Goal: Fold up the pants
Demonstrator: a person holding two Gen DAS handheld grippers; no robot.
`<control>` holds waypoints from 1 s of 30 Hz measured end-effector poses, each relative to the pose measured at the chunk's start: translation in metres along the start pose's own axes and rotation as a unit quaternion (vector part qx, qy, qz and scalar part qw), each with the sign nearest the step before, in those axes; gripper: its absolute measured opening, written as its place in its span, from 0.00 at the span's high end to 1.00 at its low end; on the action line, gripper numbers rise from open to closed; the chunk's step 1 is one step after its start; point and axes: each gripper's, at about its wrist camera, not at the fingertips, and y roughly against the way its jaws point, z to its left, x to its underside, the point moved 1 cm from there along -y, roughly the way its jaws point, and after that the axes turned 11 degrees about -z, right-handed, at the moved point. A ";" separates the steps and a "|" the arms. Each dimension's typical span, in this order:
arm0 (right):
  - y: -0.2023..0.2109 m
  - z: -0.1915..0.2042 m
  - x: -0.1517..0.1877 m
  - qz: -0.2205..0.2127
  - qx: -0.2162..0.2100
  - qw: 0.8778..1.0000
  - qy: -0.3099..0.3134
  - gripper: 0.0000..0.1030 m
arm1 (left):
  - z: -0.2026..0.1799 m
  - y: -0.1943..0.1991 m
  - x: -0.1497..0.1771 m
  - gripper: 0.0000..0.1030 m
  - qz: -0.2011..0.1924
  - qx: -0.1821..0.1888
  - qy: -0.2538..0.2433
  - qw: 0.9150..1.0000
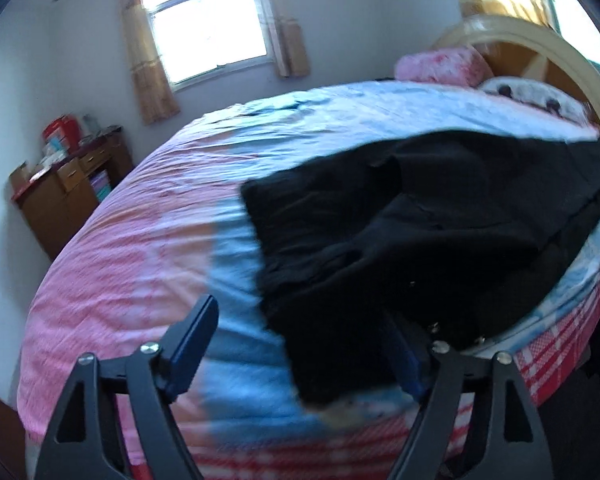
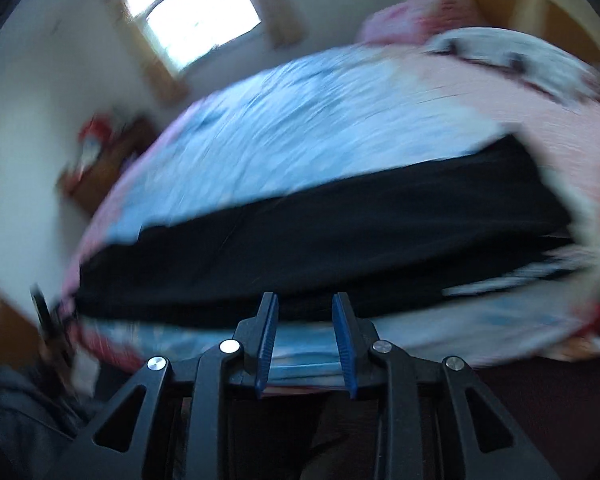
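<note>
Black pants [image 1: 400, 232] lie crumpled on a bed with a pink and blue sheet [image 1: 140, 248], near its front edge. My left gripper [image 1: 300, 320] is wide open, its left finger [image 1: 192, 340] bare over the sheet, its right finger partly hidden under the pants' near edge. In the blurred right wrist view the pants [image 2: 320, 240] stretch as a long dark band across the bed. My right gripper [image 2: 306, 320] is partly open and empty, just in front of the pants' near edge.
A pink pillow [image 1: 440, 64] and a white pillow [image 1: 532, 96] lie by the wooden headboard [image 1: 540, 48]. A brown desk with boxes [image 1: 68, 184] stands at the left wall under a curtained window [image 1: 204, 28]. The bed's checked side [image 1: 540, 352] drops off in front.
</note>
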 end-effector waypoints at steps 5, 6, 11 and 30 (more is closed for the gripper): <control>-0.057 0.073 0.005 0.017 -0.013 0.991 0.132 0.71 | 0.018 0.021 0.004 0.20 -0.006 0.015 0.095 0.995; -0.065 0.085 0.007 0.017 0.002 0.985 0.169 0.71 | 0.023 0.024 0.002 0.20 -0.012 0.030 0.136 0.990; -0.099 0.119 0.012 0.032 0.046 0.956 0.287 0.71 | 0.036 0.014 -0.003 0.20 -0.027 0.111 0.300 0.947; -0.139 0.142 0.056 0.059 0.063 0.896 0.436 0.73 | 0.012 -0.022 -0.011 0.54 0.022 0.127 0.291 0.948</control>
